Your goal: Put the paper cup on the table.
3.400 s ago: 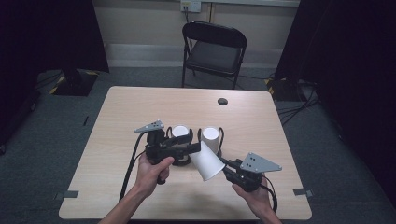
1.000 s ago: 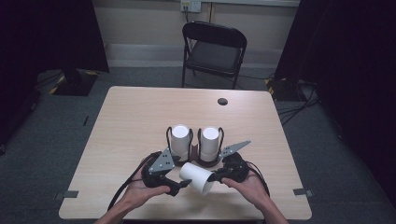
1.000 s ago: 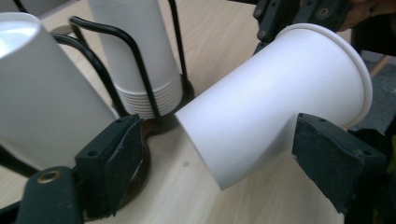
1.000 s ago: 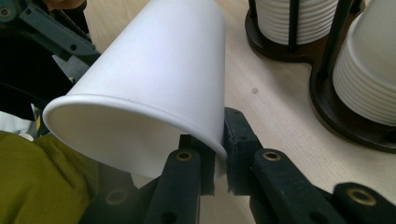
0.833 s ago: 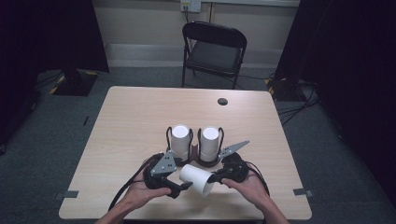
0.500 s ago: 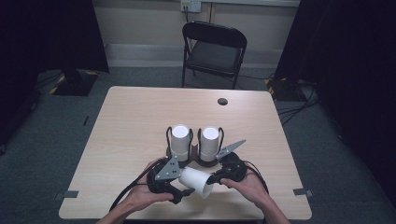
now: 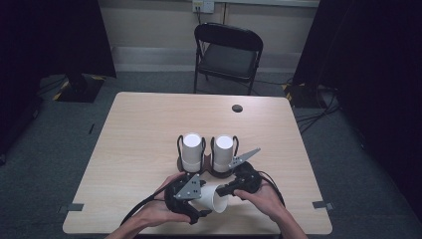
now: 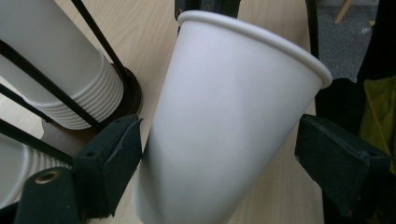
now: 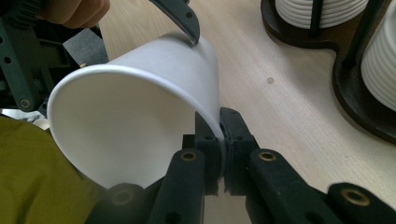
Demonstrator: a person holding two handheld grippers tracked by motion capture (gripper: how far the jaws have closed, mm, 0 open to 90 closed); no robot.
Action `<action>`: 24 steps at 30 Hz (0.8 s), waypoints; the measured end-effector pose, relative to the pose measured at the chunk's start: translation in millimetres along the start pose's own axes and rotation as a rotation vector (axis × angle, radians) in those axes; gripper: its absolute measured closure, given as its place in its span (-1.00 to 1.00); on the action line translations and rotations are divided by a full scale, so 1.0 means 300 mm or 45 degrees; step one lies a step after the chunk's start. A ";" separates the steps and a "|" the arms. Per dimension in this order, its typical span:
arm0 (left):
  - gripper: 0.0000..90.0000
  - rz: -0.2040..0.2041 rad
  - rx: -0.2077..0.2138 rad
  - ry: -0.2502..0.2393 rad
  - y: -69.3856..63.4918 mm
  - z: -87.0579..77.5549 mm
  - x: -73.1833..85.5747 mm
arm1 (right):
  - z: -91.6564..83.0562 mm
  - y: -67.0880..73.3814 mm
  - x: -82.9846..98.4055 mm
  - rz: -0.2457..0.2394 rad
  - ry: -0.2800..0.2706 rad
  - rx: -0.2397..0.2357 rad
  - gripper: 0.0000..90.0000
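At the bottom middle of the high view we see a white paper cup [image 7: 215,197] lying on its side, held just above the table [image 7: 149,124] between our two grippers. Our right gripper [image 7: 226,190] has its jaws pinched tight on the cup's rim. In the right gripper view, at the bottom middle, one jaw sits inside the cup [image 9: 135,126] and the other outside, with the thin wall squeezed between them. Our left gripper [image 7: 196,211] comes in from the lower left. In the left gripper view its two jaws stand wide, one at the lower left of the frame and one at the right, and the cup [image 8: 224,126] is in the middle between them. The left jaw looks like it is right at the cup's side. The right jaw has a gap next to it, so the cup is not squeezed there. Just above the cup in the high view stands a dark holder [image 7: 206,167] with two stacks of cups [image 7: 191,152].
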State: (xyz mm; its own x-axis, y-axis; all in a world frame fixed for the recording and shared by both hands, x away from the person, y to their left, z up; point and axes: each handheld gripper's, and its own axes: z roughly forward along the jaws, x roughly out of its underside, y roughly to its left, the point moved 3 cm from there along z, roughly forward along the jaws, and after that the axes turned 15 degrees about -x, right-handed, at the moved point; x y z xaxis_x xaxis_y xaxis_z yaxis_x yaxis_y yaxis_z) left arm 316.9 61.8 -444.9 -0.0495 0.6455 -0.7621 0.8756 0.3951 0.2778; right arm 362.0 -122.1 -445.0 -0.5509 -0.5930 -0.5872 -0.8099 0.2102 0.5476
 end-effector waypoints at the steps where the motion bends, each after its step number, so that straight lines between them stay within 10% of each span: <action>1: -0.67 0.000 0.010 -0.006 0.000 0.002 -0.002 | 0.001 -0.001 -0.001 -0.001 -0.010 -0.003 0.93; 24: -0.57 0.056 0.008 0.032 -0.026 0.040 -0.003 | 0.065 -0.009 -0.026 0.111 -0.030 -0.036 0.95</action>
State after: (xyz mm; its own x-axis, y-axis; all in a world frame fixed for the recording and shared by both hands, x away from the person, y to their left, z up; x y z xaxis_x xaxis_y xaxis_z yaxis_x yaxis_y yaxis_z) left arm 315.8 50.3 -453.5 -0.0231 0.6785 -0.7343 0.8803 0.3619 0.3067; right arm 364.6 -102.7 -453.5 -0.6239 -0.5549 -0.5504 -0.7529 0.2377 0.6138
